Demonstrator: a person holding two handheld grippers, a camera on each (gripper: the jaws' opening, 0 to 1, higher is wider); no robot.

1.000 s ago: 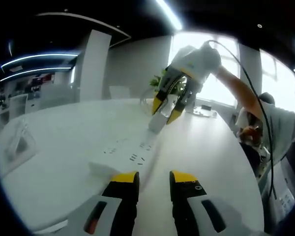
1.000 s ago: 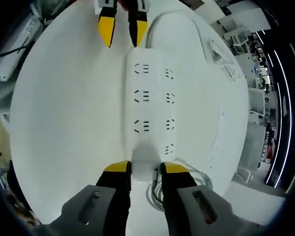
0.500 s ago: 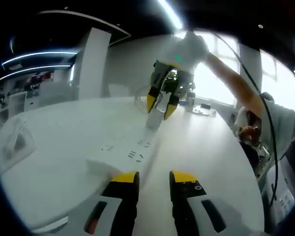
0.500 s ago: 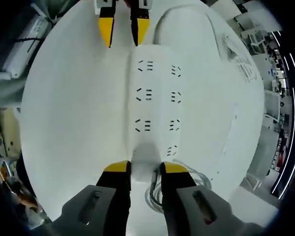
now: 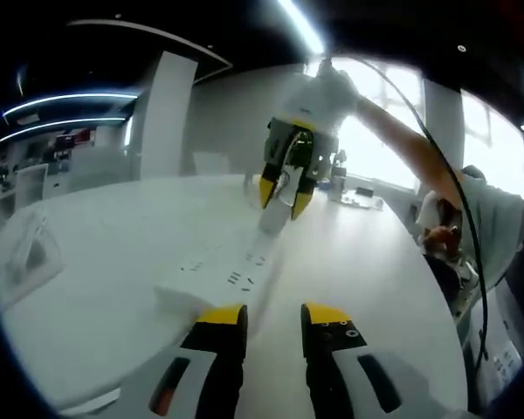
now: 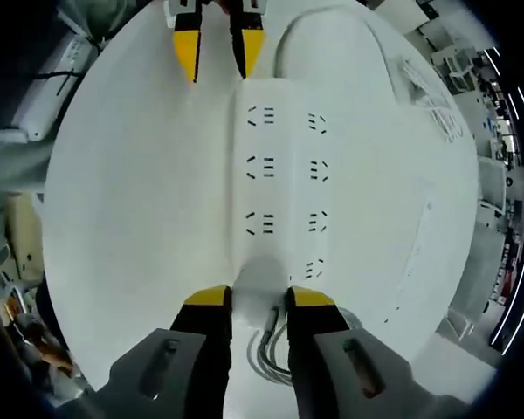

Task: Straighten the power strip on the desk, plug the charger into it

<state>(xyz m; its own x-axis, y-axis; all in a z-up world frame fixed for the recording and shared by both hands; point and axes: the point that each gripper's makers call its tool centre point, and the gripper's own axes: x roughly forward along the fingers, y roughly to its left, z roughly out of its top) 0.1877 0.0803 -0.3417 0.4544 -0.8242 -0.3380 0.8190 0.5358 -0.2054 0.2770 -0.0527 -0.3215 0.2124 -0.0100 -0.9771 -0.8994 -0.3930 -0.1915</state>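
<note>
In the right gripper view, the right gripper (image 6: 255,301) is reaching down over a big white desk (image 6: 131,192). Its two yellow-tipped jaws are sitting on either side of the near end of the power strip (image 6: 279,175), and they look like they are squeezing it. The white power strip is lying flat on the desk and is running straight away from the jaws, with two rows of little socket holes on top. Just beside the right jaw, a coiled white cord (image 6: 275,349) is lying on the desk by the near end of the strip. Farther off, the left gripper (image 6: 217,52) is pointing in from the top, with its yellow tips just beside the far end of the strip. They are close to each other with a small gap, and nothing is showing between them. A white cable (image 6: 319,22) is curving away from that far end. Some clear plastic (image 6: 432,96) is lying well apart to the right.

In the left gripper view, the left gripper (image 5: 272,319) is hovering low above the desk (image 5: 375,262), and its jaws are a little apart with nothing in them. The power strip (image 5: 244,262) is stretching away in front of it. At the far end, the right gripper (image 5: 281,194) is coming down on the strip, held by a person's arm (image 5: 410,148). Bright windows (image 5: 380,140) are glowing behind.
</note>
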